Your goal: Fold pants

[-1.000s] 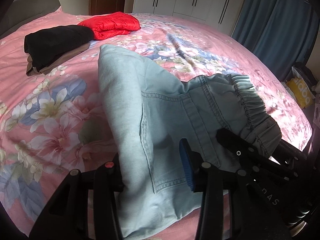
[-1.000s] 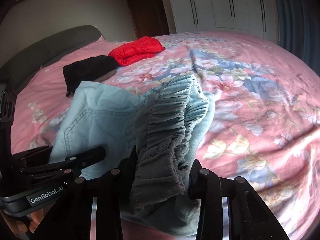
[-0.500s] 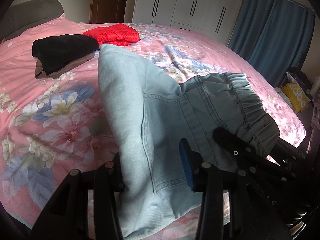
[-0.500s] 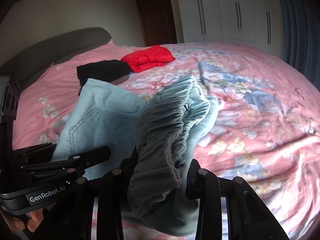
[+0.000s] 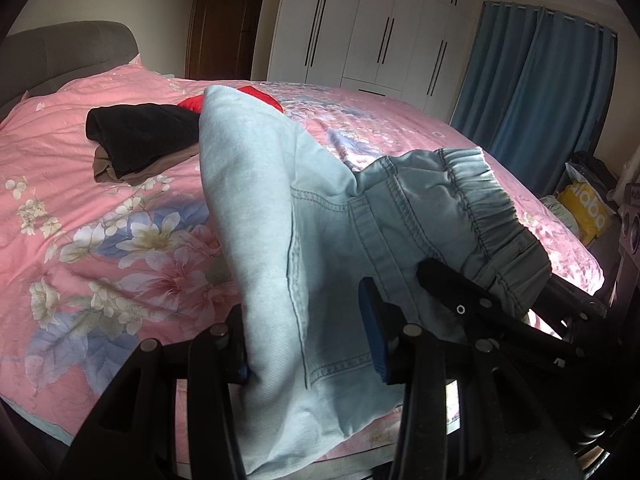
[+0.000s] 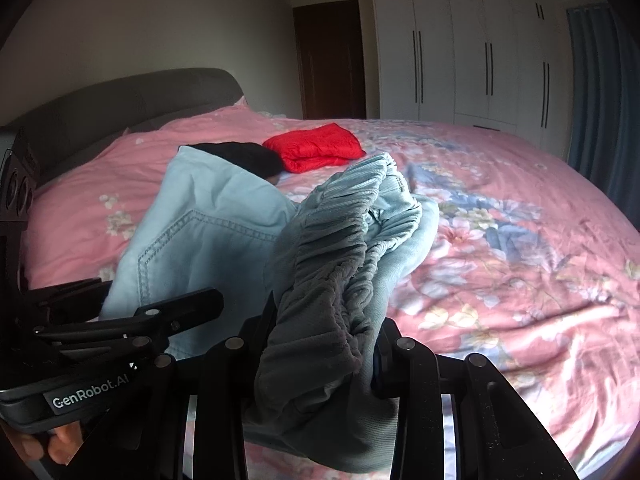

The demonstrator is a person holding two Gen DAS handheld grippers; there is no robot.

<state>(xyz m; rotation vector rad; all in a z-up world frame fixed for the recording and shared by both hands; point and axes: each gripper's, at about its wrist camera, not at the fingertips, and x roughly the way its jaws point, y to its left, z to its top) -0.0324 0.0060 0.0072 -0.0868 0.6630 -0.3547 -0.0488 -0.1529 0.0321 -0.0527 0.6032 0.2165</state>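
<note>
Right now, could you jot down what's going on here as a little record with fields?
Setting: bed with pink floral cover
Item handled: light blue pants
Left claw: clamped on the pants' denim side
Right claw: clamped on the bunched elastic waistband
Pants' position: lifted, far end trailing toward the bed
Also on bed: black folded garment, red folded garment

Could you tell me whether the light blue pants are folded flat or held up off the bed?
Held up: both grippers clamp the pants, left gripper, right gripper, fabric draping above the bedspread.

black claw (image 6: 320, 356) frame, silver screws, white "genrobot.ai" lettering.
</note>
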